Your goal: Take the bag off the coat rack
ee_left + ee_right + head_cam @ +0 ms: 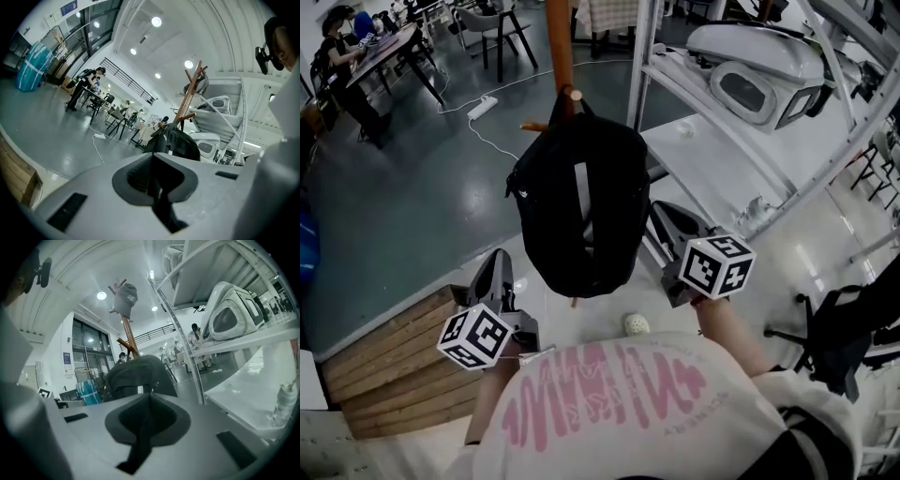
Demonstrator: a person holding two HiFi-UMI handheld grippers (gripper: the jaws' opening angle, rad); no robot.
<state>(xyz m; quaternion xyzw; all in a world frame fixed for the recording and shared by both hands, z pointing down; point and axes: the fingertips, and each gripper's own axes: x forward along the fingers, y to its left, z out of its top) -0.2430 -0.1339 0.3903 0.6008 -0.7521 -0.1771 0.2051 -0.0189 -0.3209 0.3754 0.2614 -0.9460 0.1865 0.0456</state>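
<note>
A black backpack (581, 202) hangs by its top loop from a peg of the wooden coat rack (559, 37), in the middle of the head view. My left gripper (498, 267) is low and to the left of the bag, shut and empty, clear of the fabric. My right gripper (666, 217) sits close beside the bag's right side, also shut on nothing. In the left gripper view the backpack (180, 143) hangs ahead beyond the closed jaws, under the rack (188, 98). In the right gripper view the backpack (136, 376) fills the space just past the jaws, and a grey cap (126, 295) tops the rack.
A white metal shelf unit (750, 159) with white machines (759, 80) stands right of the rack. Wooden planks (384, 366) lie at lower left. A power strip (482, 107) and its cable cross the grey floor. People sit at tables (380, 56) far left. A black chair (839, 328) stands at right.
</note>
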